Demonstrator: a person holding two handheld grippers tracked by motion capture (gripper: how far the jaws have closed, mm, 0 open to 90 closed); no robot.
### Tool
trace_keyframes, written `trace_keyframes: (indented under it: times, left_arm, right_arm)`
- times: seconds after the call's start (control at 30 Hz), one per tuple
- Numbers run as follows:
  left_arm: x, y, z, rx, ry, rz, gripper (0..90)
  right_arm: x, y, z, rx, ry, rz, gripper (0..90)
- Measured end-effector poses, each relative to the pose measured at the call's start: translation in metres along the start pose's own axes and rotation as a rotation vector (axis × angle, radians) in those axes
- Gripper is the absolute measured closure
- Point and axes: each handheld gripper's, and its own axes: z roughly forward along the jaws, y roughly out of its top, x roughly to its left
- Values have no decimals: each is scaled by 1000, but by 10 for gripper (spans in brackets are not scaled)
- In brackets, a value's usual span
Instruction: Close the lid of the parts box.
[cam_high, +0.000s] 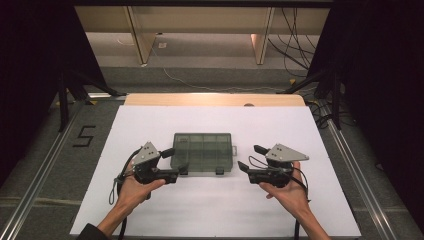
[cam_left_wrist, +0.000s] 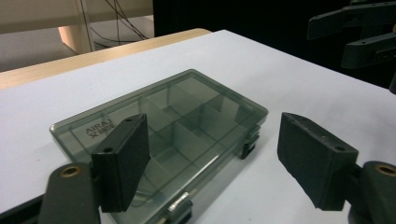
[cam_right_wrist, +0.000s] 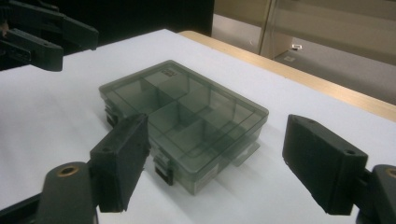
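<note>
A smoky clear plastic box (cam_high: 202, 153) with inner dividers lies flat, lid down, at the centre of the white worktop (cam_high: 150, 120), with 2 latches on its 6 o'clock edge. The left tongs (cam_high: 177, 161) at its 8 o'clock corner and the right tongs (cam_high: 251, 157) just off its 3 o'clock side both gape wide and hold nothing. It looks light, stiff and rather slick, probably empty, so I would pinch it across the short end walls or the rim, away from the thin lid.

The compartment box (cam_high: 202, 153) looks like smooth, glossy, smoky see-through plastic. The tabletop (cam_high: 210, 210) wears a matt white sheet over pale wood. Both grippers' jaws look matt black and slightly rough.
</note>
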Motion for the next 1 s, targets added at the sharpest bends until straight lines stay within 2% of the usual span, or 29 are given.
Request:
trace_keyframes:
  times: [0.03,0.07,0.23,0.47,0.5,0.63,0.8,0.83,0.87,0.9,0.97,1.0]
  left_arm:
    - [-2,-1,-1,-7,-4,8,247]
    - [-4,-1,-3,-6,-3,7,245]
    - [-12,-3,-11,-26,-22,21,241]
    - [-21,-5,-20,-48,-13,47,227]
    - [-23,-6,-20,-50,-9,40,221]
    - [-26,-10,-22,-54,-5,62,211]
    - [-30,-14,-22,-65,-15,51,199]
    - [-30,-13,-23,-59,-14,70,198]
    - [-32,-14,-24,-59,-11,53,198]
    - [-33,-14,-24,-59,-13,47,198]
    - [-33,-15,-25,-60,-23,52,198]
    - [-34,-15,-26,-56,-16,50,198]
  right_arm:
    - [1,-1,-2,-16,9,7,236]
    - [3,-2,-6,-12,-3,6,230]
    - [11,-4,-15,-33,5,14,222]
    - [21,-5,-19,-63,11,2,203]
    - [22,-5,-20,-55,4,-1,201]
    - [26,-8,-22,-65,11,16,188]
    - [31,-13,-27,-60,18,22,171]
    - [32,-14,-27,-75,23,14,169]
    - [33,-14,-29,-56,23,17,169]
    - [33,-15,-28,-74,14,13,169]
    - [34,-16,-30,-77,25,11,170]
    - [35,-17,-30,-80,21,14,169]
